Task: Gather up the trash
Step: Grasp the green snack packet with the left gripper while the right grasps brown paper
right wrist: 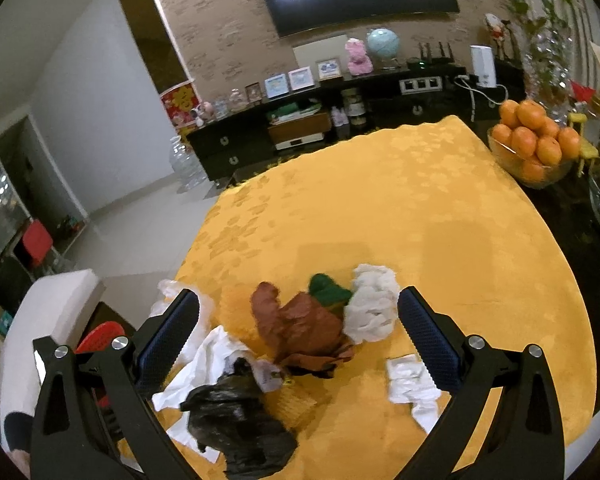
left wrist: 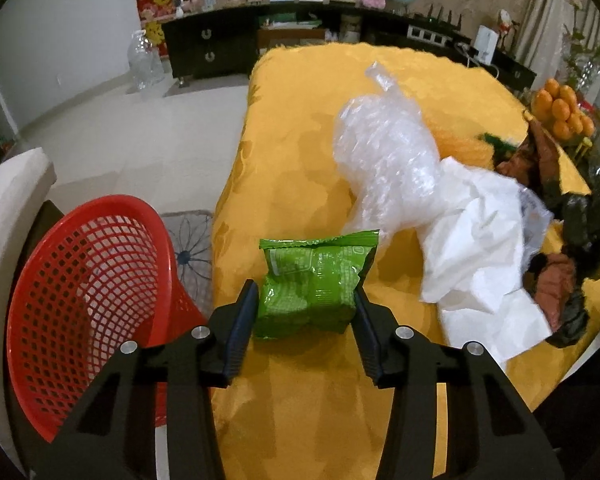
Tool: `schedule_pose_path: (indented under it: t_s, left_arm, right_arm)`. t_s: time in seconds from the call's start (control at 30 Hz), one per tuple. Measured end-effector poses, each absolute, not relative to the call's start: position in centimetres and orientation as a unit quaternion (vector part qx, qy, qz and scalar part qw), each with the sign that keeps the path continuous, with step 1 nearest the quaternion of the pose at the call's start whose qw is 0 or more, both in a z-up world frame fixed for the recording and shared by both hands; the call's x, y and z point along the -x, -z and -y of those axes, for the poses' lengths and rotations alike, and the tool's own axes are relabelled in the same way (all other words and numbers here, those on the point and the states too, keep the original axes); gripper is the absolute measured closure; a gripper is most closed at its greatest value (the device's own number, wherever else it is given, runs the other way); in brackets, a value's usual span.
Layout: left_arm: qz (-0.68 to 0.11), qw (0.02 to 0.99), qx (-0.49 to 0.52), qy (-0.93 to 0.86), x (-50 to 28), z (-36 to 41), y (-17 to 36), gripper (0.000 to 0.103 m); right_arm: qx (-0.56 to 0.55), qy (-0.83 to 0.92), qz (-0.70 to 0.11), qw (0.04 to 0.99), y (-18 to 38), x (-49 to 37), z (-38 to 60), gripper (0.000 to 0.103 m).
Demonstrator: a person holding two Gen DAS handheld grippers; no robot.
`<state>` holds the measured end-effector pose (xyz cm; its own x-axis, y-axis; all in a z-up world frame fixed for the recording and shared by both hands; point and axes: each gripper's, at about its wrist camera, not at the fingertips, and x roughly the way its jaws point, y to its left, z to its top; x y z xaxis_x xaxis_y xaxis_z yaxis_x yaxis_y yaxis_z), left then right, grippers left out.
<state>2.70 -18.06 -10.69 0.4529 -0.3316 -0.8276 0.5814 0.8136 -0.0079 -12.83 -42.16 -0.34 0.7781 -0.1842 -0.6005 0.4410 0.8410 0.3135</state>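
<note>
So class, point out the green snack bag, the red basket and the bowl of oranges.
green snack bag (left wrist: 312,284): left wrist view, middle of its front.
red basket (left wrist: 84,288): left wrist view, its mesh wall.
bowl of oranges (right wrist: 508,164): right wrist view, its glass wall.

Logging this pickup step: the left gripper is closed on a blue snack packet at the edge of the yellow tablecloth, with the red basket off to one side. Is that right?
Not quite: the snack packet is green, not blue, as the left wrist view shows. The rest holds: the left gripper is closed on it at the edge of the yellow tablecloth, with the red basket off to one side.
</note>
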Motion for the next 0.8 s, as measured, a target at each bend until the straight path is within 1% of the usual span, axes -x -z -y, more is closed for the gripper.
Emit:
schedule_pose_path:
  t_s: [0.13,0.27,0.47,0.53,0.57,0.63,0.67,0.73,0.77,0.8]
  left_arm:
    - [-0.426,0.852,-0.123,0.278,-2.1,17.2,8.7,0.059]
    - [-0.401,0.866,-0.107,0.28,-1.5,16.3,6.5,0.059]
    - [-0.383,0.878,-0.081,0.275,-1.3,15.5,4.3,0.059]
    - [-0.379,0.88,-0.081,0.274,-1.1,15.6,4.0,0.059]
    - [-0.379,0.88,-0.08,0.275,-1.0,15.6,3.8,0.059]
    - [-0.378,0.881,-0.077,0.274,-0.8,15.6,3.8,0.059]
    - [-0.378,0.882,-0.077,0.273,-0.8,15.6,3.8,0.059]
    - [-0.377,0.882,-0.076,0.272,-0.8,15.3,3.8,0.059]
    - [-0.377,0.883,-0.075,0.27,-0.9,15.2,3.8,0.059]
    - [-0.376,0.883,-0.074,0.269,-1.0,15.0,3.8,0.059]
  right_arm:
    - [-0.238,0.193,-0.287,0.908,0.9,13.5,43.9,0.006]
    - [-0.242,0.193,-0.304,0.901,2.0,13.0,44.4,0.006]
    - [-0.212,0.172,-0.329,0.904,3.4,10.6,43.0,0.006]
    - [-0.206,0.157,-0.338,0.905,3.8,9.5,42.5,0.012]
    - [-0.204,0.151,-0.344,0.904,4.0,9.0,42.4,0.013]
    - [-0.194,0.141,-0.363,0.9,4.8,7.5,41.9,0.021]
    - [-0.191,0.134,-0.374,0.897,5.3,6.9,41.7,0.024]
    - [-0.187,0.122,-0.395,0.891,6.2,5.8,41.1,0.032]
    - [-0.183,0.12,-0.405,0.888,6.5,5.4,40.9,0.034]
    - [-0.176,0.12,-0.416,0.884,7.0,5.0,40.7,0.038]
